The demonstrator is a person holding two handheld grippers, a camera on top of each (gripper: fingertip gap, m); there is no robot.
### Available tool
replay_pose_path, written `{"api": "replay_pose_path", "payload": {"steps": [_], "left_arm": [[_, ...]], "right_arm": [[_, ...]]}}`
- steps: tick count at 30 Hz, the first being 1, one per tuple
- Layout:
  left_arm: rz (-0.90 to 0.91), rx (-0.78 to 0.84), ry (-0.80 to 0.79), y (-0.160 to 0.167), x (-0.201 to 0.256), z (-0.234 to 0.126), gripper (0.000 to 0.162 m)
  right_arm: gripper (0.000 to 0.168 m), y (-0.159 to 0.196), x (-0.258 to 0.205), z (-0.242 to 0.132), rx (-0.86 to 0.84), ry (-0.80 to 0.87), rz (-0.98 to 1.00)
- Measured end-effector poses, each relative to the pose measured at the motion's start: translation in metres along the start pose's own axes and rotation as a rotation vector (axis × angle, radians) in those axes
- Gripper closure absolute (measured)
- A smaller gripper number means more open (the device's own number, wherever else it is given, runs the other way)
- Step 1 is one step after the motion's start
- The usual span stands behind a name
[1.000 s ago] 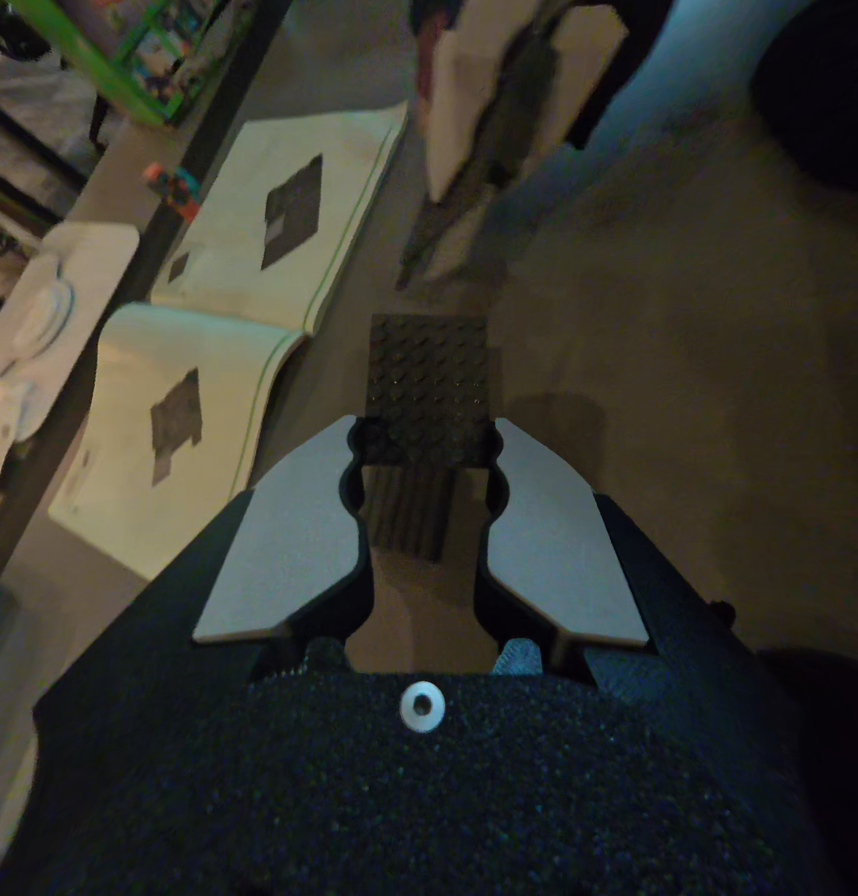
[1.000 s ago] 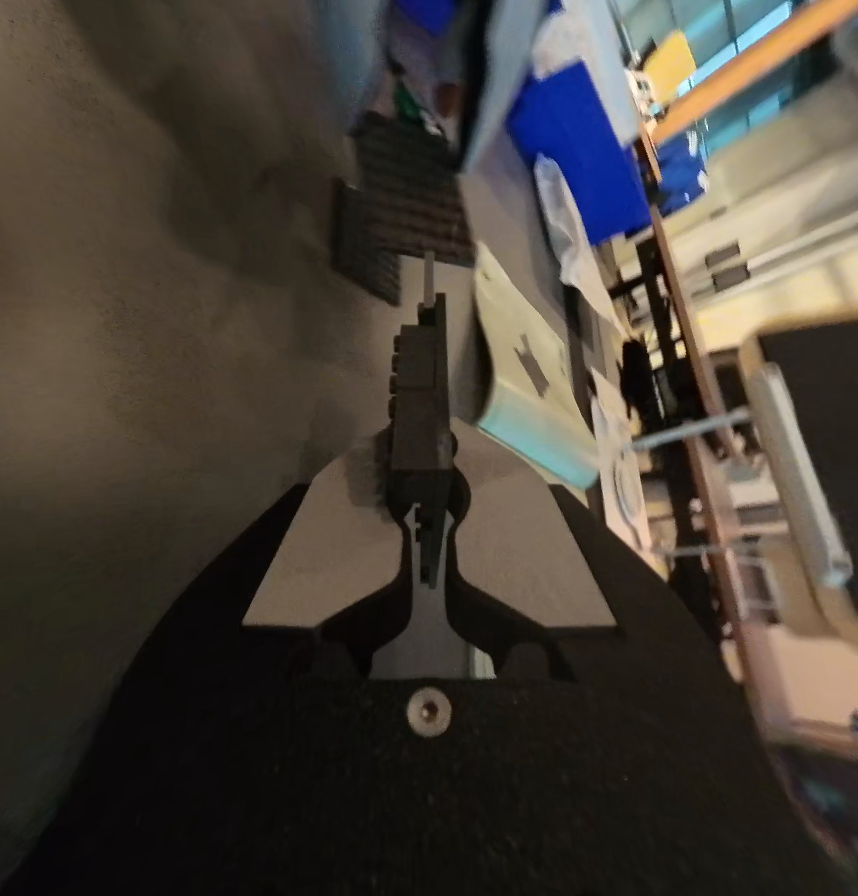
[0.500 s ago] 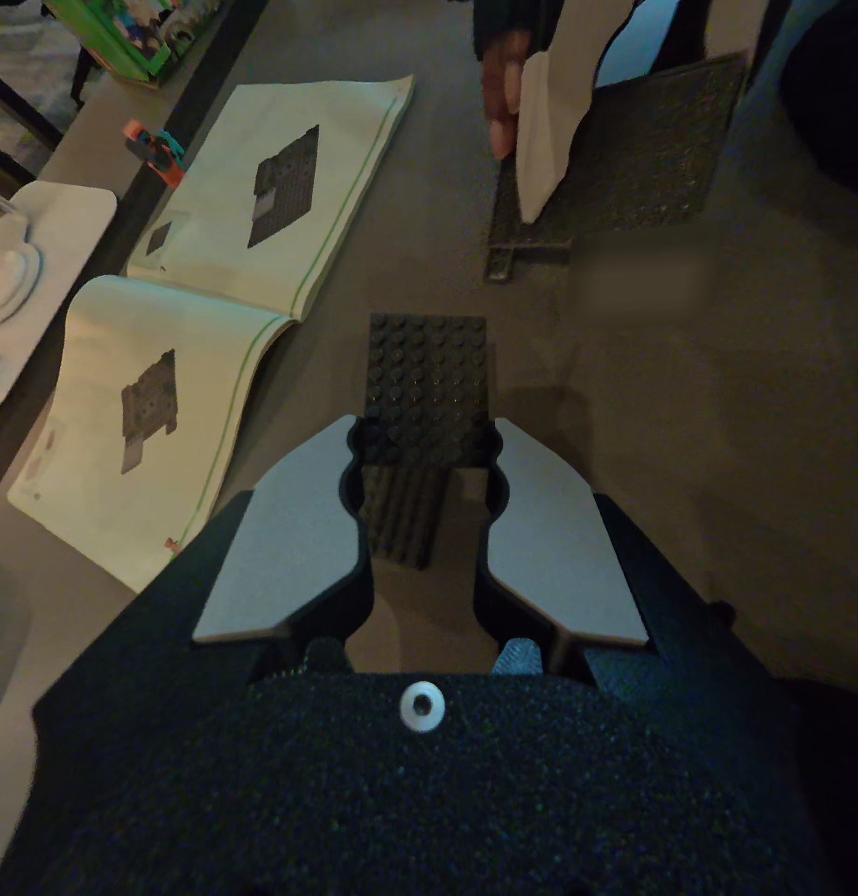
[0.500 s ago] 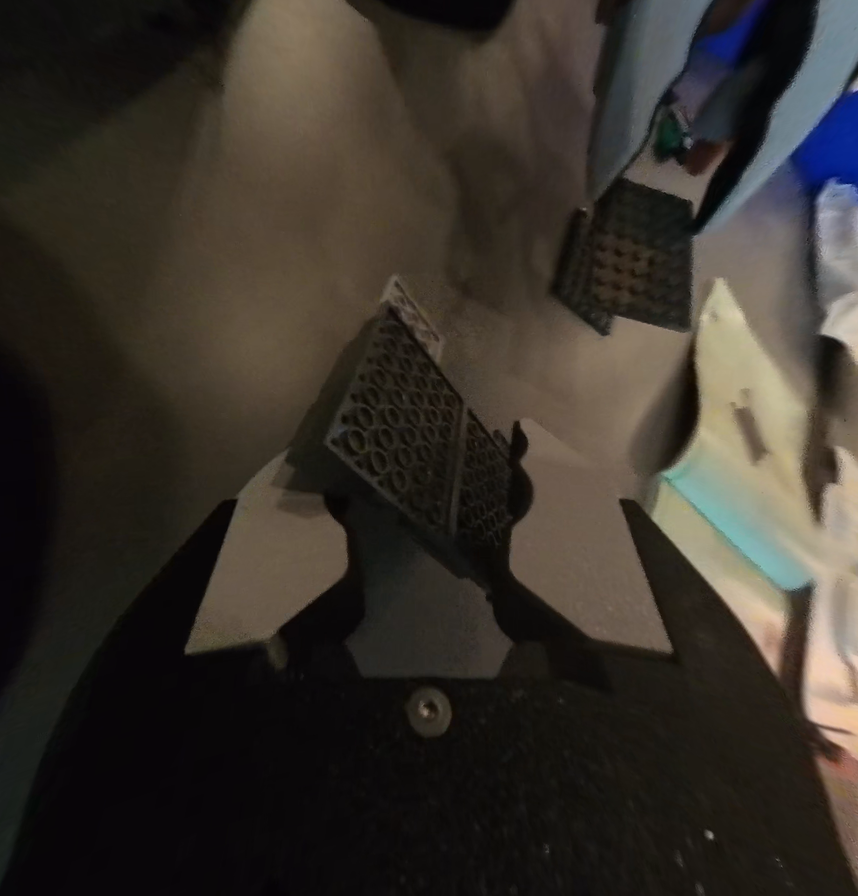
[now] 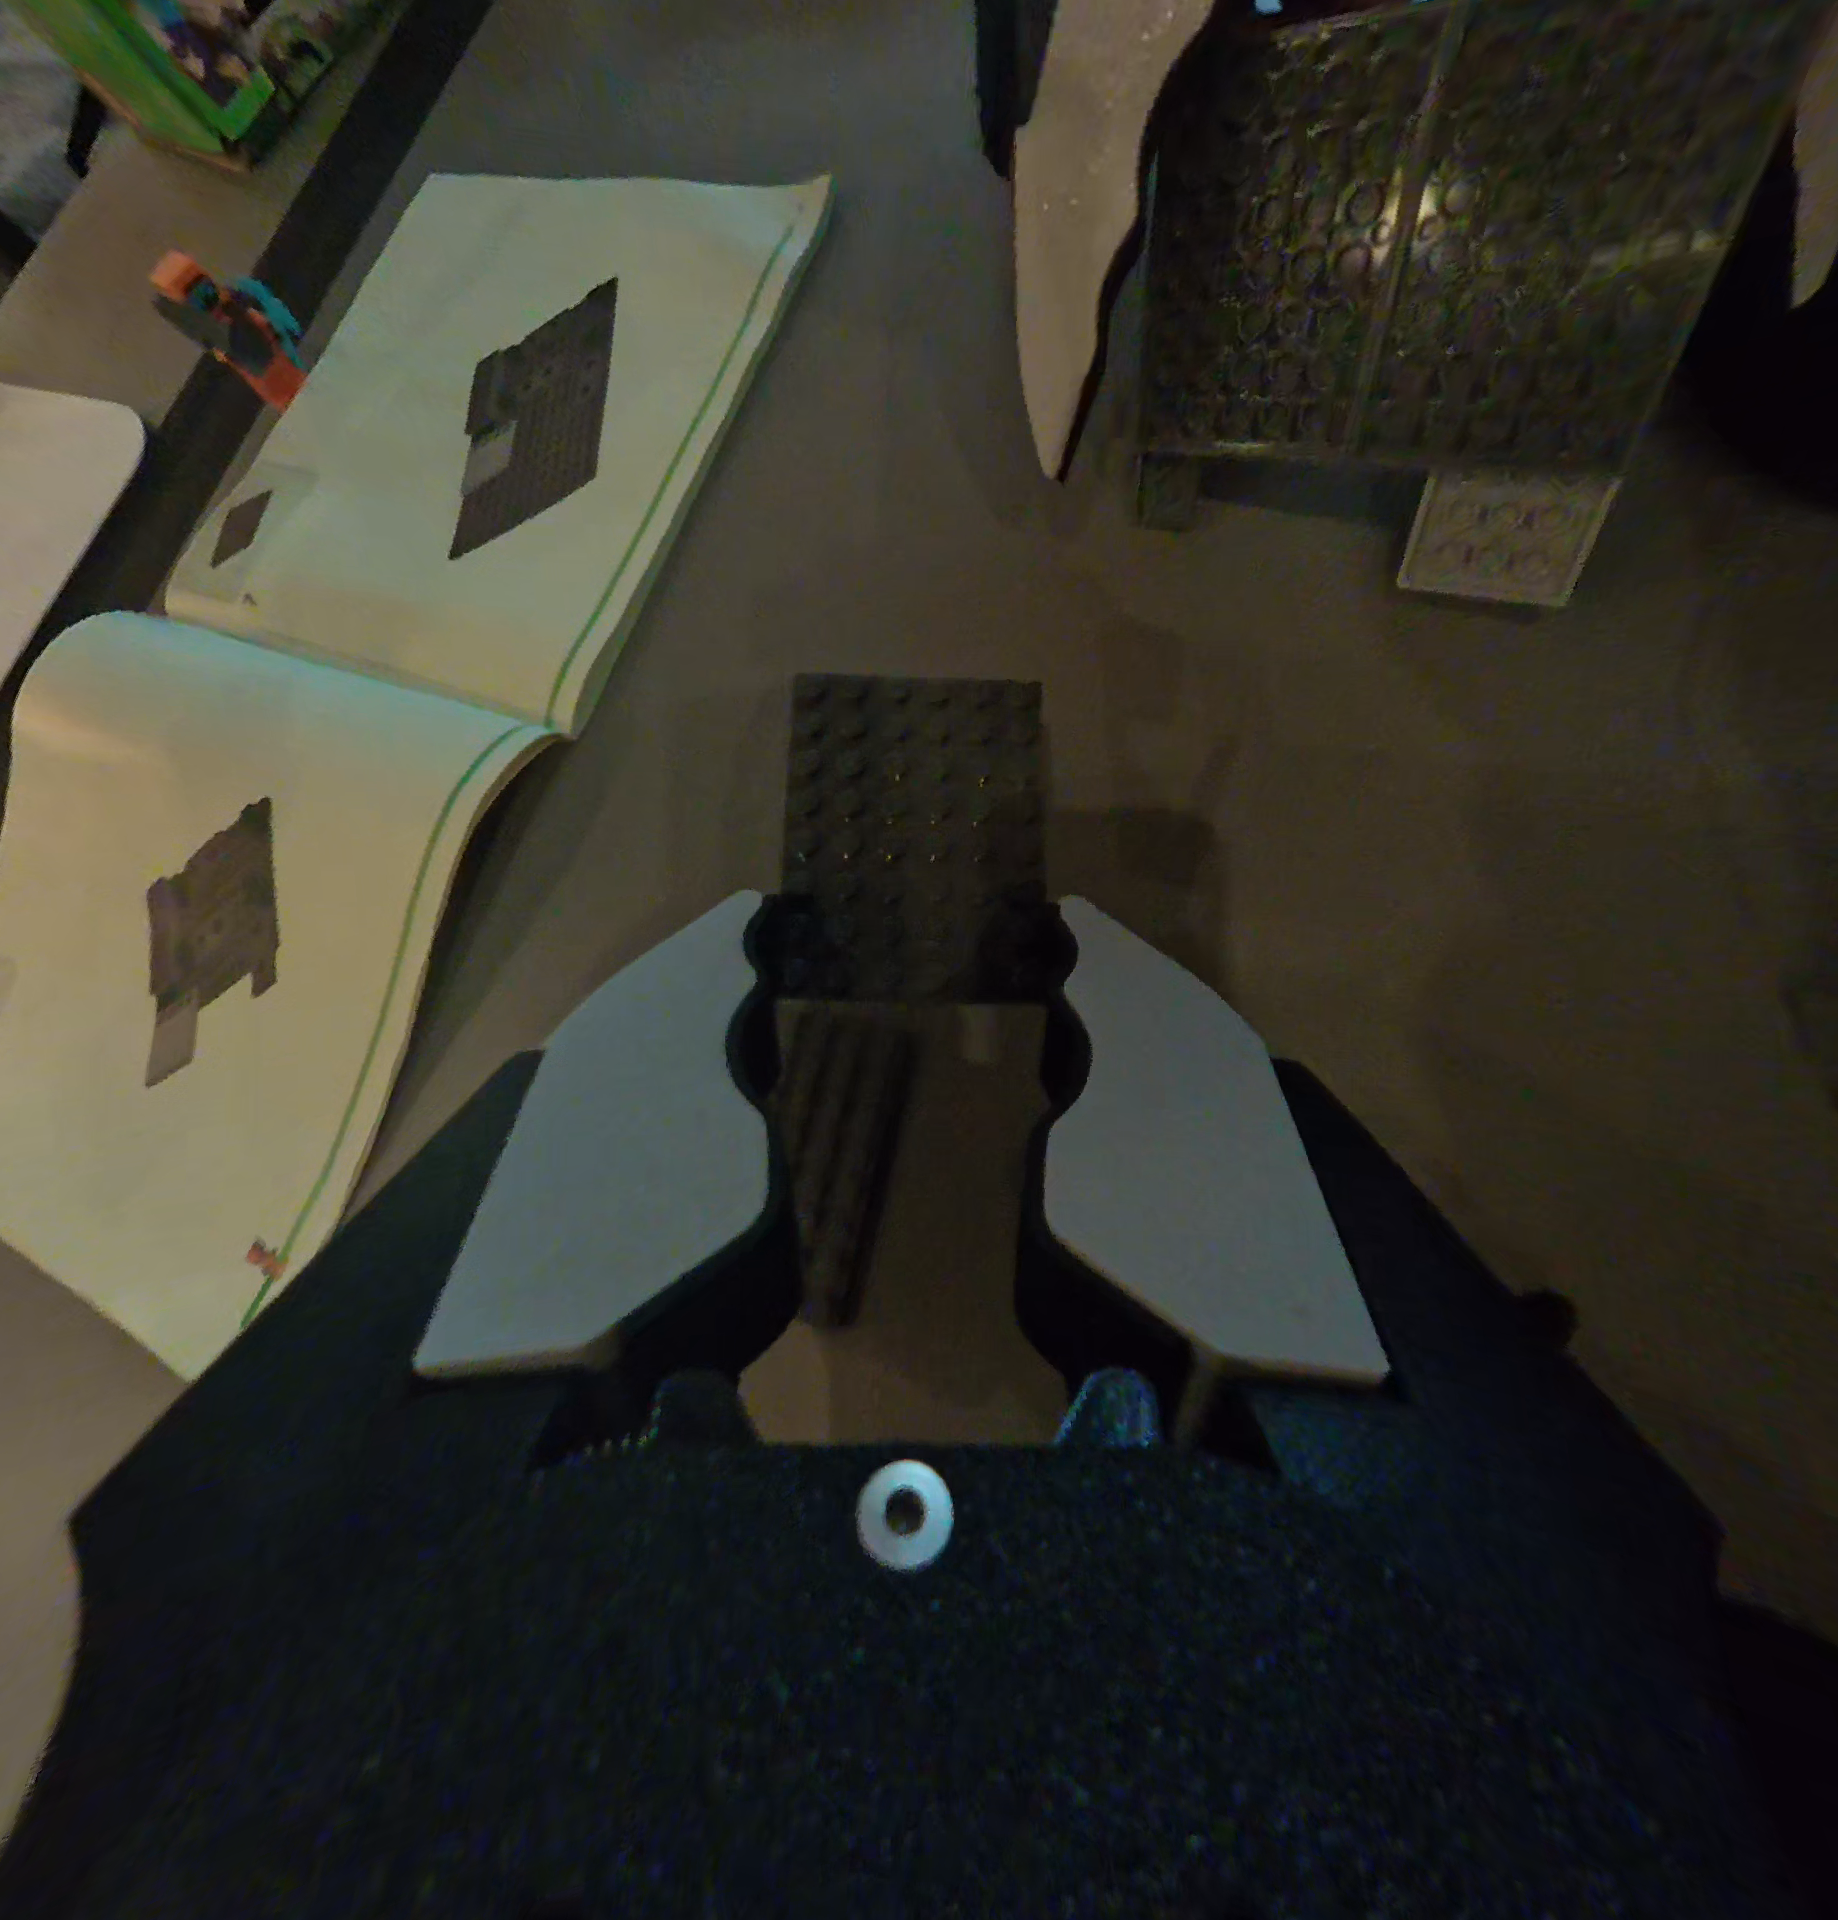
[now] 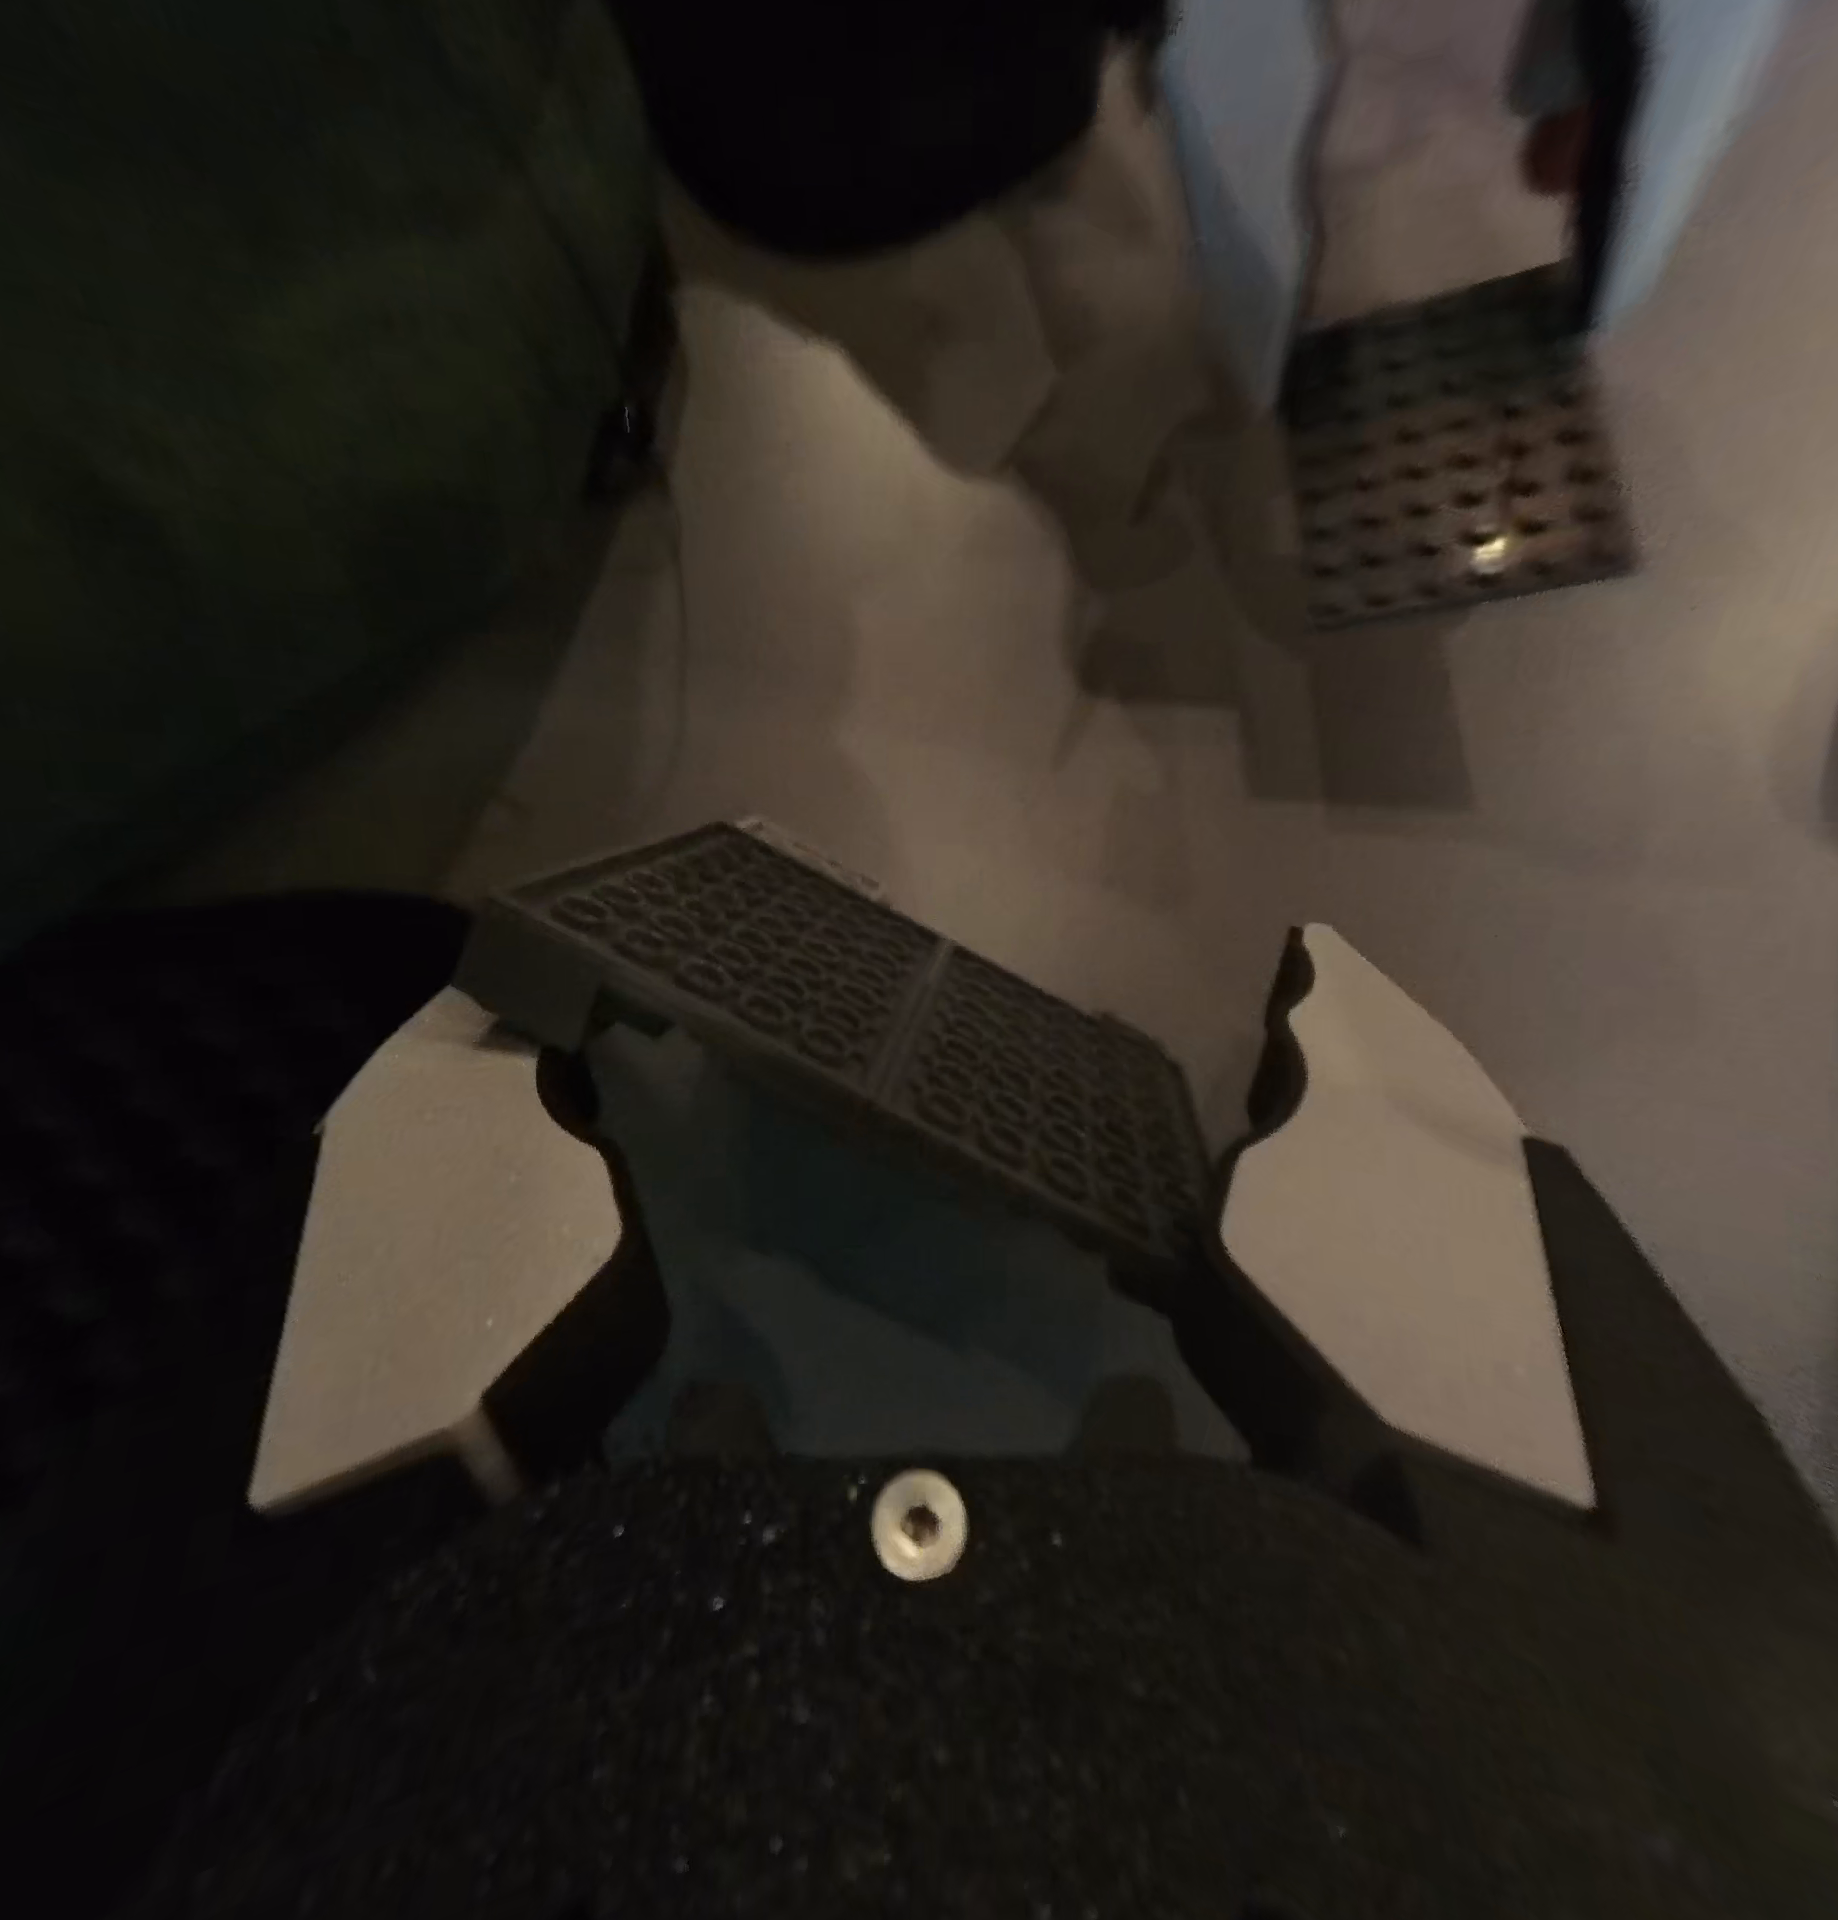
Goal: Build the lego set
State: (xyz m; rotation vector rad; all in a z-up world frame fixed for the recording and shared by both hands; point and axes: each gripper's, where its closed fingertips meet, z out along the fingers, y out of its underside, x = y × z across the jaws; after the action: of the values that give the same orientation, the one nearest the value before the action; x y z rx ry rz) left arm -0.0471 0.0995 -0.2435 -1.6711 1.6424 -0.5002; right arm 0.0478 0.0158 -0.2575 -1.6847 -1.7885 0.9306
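Left wrist view: left gripper [image 5: 910, 961] fingers clamp a dark studded plate [image 5: 915, 821] above the worktop [image 5: 1414, 935] | instruction booklet [image 5: 395, 582] open at left | right gripper [image 6: 925, 1049] fingers grip a larger plate assembly [image 6: 842, 1029], underside up, tilted, far right.

Bare table [image 5: 1414, 935] lies open to the right of the dark plate [image 5: 915, 821] in the left gripper [image 5: 910, 966]. On the left, the open instruction booklet [image 5: 395, 582] blocks. Far right, the right gripper [image 5: 1414, 208] and its joined plates [image 5: 1414, 260] fill the space.
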Motion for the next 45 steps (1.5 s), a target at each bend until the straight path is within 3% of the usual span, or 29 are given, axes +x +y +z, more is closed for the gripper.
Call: {"api": "replay_pose_path", "payload": {"steps": [7, 14, 23, 35, 42, 45], "left_arm": [[-0.005, 0.018, 0.018, -0.001, 0.005, 0.002, 0.114], [-0.021, 0.045, 0.046, -0.004, 0.010, 0.004, 0.114], [-0.011, 0.163, 0.158, -0.041, 0.036, -0.002, 0.114], [0.094, 0.065, 0.109, -0.030, 0.040, 0.017, 0.114], [0.070, 0.082, 0.100, -0.030, 0.038, 0.011, 0.114], [0.057, 0.070, 0.086, -0.025, 0.034, 0.010, 0.115]], "right_arm": [[0.035, 0.009, 0.004, -0.016, 0.014, -0.003, 0.185], [0.033, 0.003, 0.032, -0.012, 0.021, 0.148, 0.152], [0.034, 0.000, 0.084, -0.004, 0.067, 0.334, 0.167], [0.027, -0.004, 0.062, 0.013, 0.045, 0.229, 0.234], [0.022, -0.012, 0.040, 0.004, 0.071, 0.036, 0.409], [0.022, -0.003, 0.045, 0.004, 0.008, 0.082, 0.381]]}}
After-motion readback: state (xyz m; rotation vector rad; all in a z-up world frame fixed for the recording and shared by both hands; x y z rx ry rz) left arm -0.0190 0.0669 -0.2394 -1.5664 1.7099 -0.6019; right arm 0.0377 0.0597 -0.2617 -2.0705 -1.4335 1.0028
